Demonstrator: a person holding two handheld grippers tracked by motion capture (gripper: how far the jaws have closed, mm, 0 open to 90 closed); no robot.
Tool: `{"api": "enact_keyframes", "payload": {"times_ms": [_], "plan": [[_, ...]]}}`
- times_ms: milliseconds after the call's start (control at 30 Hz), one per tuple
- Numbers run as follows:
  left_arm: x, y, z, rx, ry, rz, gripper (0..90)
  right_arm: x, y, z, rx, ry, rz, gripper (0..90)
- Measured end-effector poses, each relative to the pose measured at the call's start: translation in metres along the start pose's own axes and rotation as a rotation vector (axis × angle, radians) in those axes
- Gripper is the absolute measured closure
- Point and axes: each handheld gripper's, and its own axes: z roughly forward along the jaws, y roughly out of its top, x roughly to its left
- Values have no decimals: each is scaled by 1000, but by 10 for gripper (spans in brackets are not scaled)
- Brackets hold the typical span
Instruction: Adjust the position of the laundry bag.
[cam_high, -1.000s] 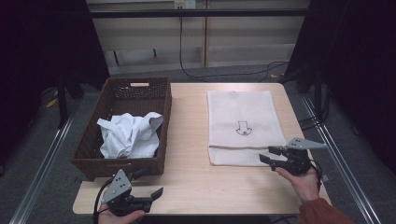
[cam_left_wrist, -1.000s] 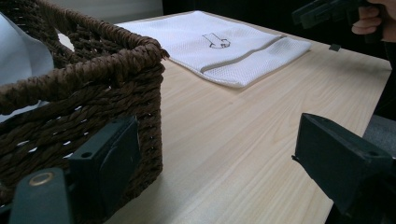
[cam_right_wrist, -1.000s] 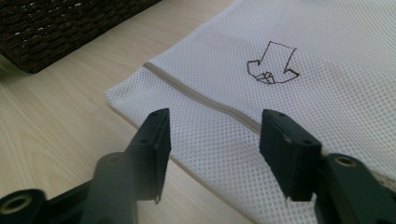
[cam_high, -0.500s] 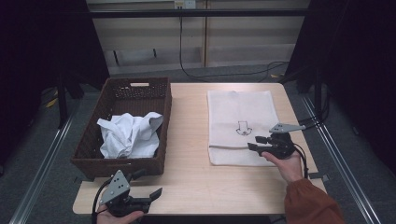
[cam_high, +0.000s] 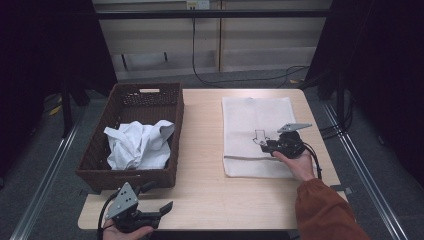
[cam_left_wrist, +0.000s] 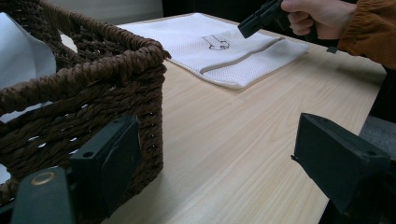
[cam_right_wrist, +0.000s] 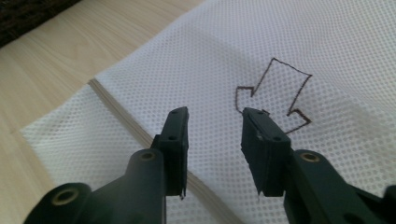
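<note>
Under the right tongs (cam_high: 263, 145), a white mesh bag (cam_high: 257, 117) is lying flat. Their jaws have just been narrowing, pinching nothing. Beside the left tongs (cam_high: 167, 206), spread wide, a basket (cam_high: 150, 97) is sitting.

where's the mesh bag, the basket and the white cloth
mesh bag (cam_high: 250, 117), high view, bare upper part
basket (cam_high: 150, 91), high view, far rim
white cloth (cam_high: 137, 145), high view, middle of the crumpled heap

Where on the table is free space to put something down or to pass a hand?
Bare wood lies between the wicker basket and the white mesh bag, and along the near table edge between the left gripper and the person's sleeve. It is crowded on the bag, where the right gripper hovers, jaws just closing on nothing, and in the basket with the white cloth.
</note>
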Motion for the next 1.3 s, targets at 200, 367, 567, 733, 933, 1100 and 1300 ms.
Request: {"api": "enact_keyframes", "payload": {"times_ms": [200, 367, 567, 733, 933, 1100, 1300], "plan": [[0, 0, 1, 4, -7, 2, 143, -15, -1, 12, 44, -42, 19, 442], [1, 0, 1, 9, -13, 6, 142, -21, -7, 24, 79, -52, 25, 420], [-1, 0, 1, 11, -11, 7, 141, -18, -10, 30, 116, -61, -3, 495], [-2, -1, 2, 11, -10, 3, 141, -18, -12, 29, 112, -84, -29, 594], [-1, -1, 2, 14, -17, 12, 141, -19, -12, 28, 104, -102, -12, 746], [-1, -1, 2, 17, -19, 10, 141, -22, -12, 28, 100, -103, 4, 836], [-1, -1, 2, 25, -5, 7, 141, -23, -13, 28, 101, -98, 32, 895]]}}
